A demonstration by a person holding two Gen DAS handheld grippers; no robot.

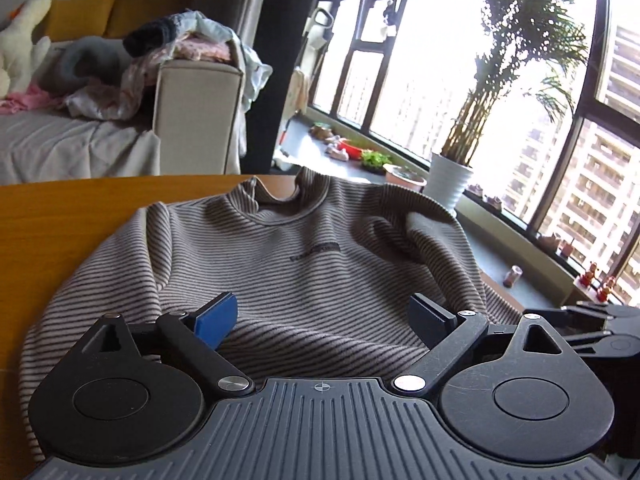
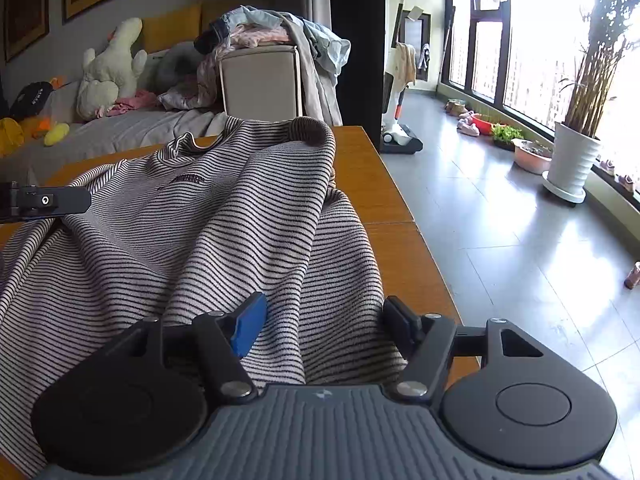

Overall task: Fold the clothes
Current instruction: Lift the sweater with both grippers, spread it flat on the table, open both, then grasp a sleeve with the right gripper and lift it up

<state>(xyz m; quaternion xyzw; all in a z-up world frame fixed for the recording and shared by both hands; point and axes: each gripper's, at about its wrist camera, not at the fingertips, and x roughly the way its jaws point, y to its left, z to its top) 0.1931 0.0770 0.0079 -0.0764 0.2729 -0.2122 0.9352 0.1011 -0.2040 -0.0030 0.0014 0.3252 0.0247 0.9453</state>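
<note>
A striped sweater (image 1: 280, 264) lies front side up on a wooden table (image 1: 68, 216), collar at the far end and hem at the near end, with dark lettering across the chest. The left gripper (image 1: 324, 320) sits over the near hem area with its 2 jaws spread wide, striped fabric filling the gap between the blue pads (image 1: 216, 318); the pads do not appear to pinch the cloth, though contact beneath them cannot be confirmed. The right gripper (image 2: 324, 326) is likewise spread apart, positioned at the near right part of the sweater, with fabric lying between and under its fingers and the table's right edge just beside the right finger. In the right wrist view, the sweater's right sleeve (image 2: 280, 184) is folded inward over the body, forming a raised ridge that runs from the far shoulder toward the gripper. The left gripper's finger is visible at the left edge of that view, above the fabric. Beyond the table stand a sofa (image 2: 260, 80) piled with loose clothes (image 2: 272, 32), a plush toy (image 2: 112, 68), and a potted plant (image 2: 576, 160) by the windows.
</note>
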